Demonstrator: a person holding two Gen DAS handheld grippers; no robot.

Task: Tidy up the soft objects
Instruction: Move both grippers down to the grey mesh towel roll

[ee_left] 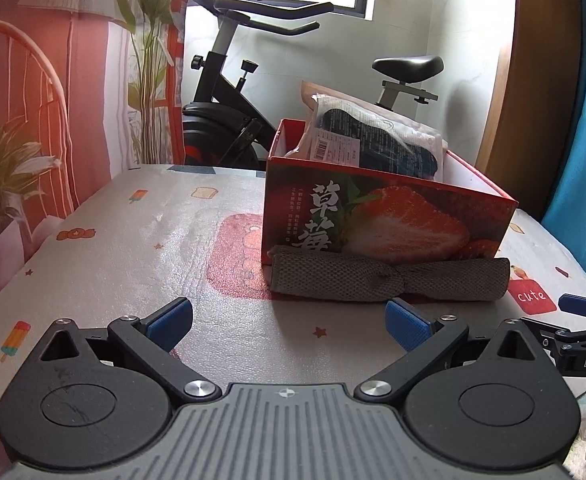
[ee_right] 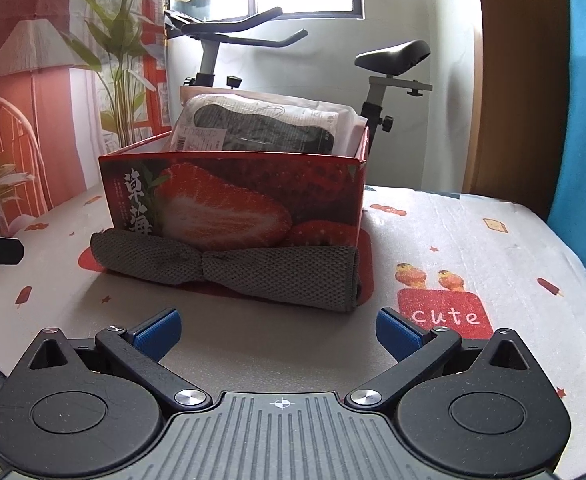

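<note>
I see one rolled grey towel (ee_right: 229, 270) against one strawberry box (ee_right: 237, 204); my left tool (ee_left: 289, 322) and right tool (ee_right: 279, 330) gape empty.

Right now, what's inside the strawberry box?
Sticking out of the strawberry box is a clear plastic packet with dark fabric inside, leaning on something flat and tan behind it. The box walls hide whatever lies lower down.
</note>
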